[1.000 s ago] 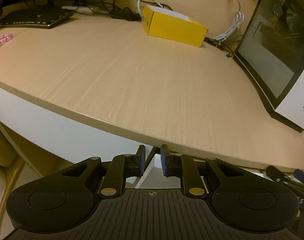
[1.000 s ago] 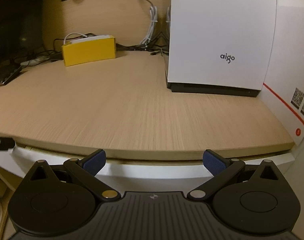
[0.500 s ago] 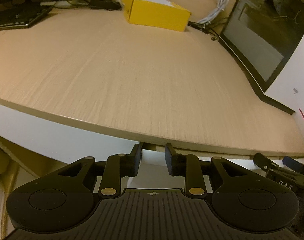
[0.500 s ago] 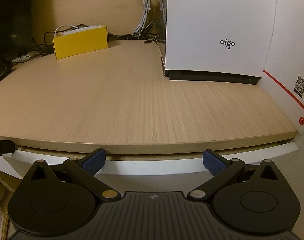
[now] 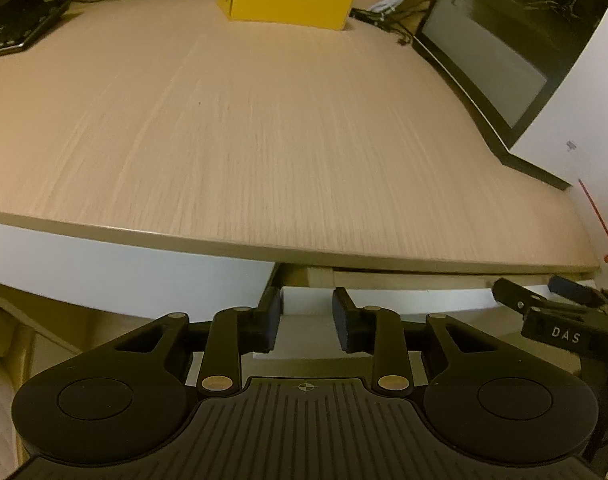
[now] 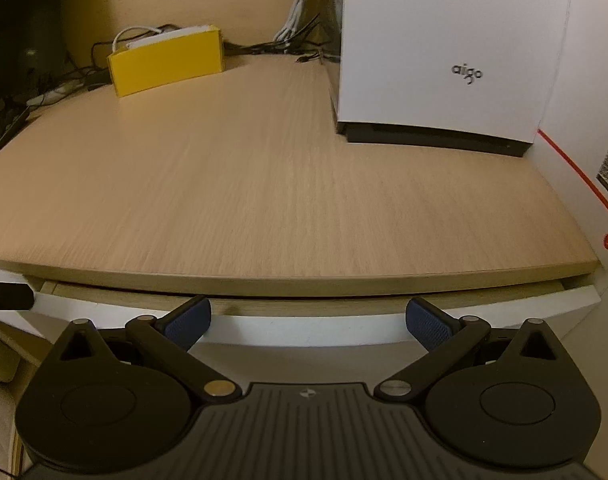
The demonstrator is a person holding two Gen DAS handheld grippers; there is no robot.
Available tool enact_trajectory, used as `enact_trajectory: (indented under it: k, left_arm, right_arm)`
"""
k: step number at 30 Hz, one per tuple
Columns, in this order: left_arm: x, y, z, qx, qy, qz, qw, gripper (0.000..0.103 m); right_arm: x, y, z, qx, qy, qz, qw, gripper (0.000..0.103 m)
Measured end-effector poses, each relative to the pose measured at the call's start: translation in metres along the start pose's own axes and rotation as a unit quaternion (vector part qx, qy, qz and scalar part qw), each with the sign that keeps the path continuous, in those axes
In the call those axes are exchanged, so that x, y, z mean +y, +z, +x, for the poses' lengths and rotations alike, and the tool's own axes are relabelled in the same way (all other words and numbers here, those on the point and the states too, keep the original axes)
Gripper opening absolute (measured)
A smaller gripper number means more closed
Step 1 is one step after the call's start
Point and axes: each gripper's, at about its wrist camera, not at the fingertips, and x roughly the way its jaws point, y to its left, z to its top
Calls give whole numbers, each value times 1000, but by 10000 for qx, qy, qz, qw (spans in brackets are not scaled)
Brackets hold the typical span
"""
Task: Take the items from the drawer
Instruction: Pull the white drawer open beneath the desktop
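Left gripper (image 5: pixel 306 322): jaws a little apart, wider than half a second ago, holding nothing, set at the left end of the white-fronted drawer (image 6: pixel 304 330) under the worktop edge. Right gripper (image 6: pixel 308 322): spread wide, empty, level with the drawer front.

Change: a gap now shows between the drawer front and the light wood-grain worktop (image 6: pixel 284 184); the drawer has slid slightly outward over the last second. Judgement: opening has only begun; contents remain hidden, so no items can yet be reached.

Farther back: yellow rectangular box (image 6: pixel 166 60) with white cables, white computer case marked "aigo" (image 6: pixel 444 52), black keyboard (image 5: pixel 12 24) at far left.
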Motion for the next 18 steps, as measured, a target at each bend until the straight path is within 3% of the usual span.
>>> enact_trajectory:
  k: [2, 6, 9, 12, 18]
  left_arm:
    - [0, 1, -5, -23, 18, 133, 9999, 20]
    - [-9, 0, -22, -243, 98, 540, 9982, 20]
    - [-23, -1, -29, -348, -134, 899, 9952, 20]
    - [-42, -2, -21, -230, -359, 1277, 9909, 20]
    - [-62, -3, -9, -90, -478, 1574, 9863, 20]
  right_arm:
    - [-1, 2, 0, 32, 54, -36, 10000, 103]
    - [-3, 0, 2, -153, -151, 58, 9998, 103]
    - [-3, -1, 2, -236, -212, -5, 9995, 103]
    - [-5, -1, 4, -186, -176, 59, 9997, 103]
    - [-3, 1, 5, -69, -218, 36, 9997, 103]
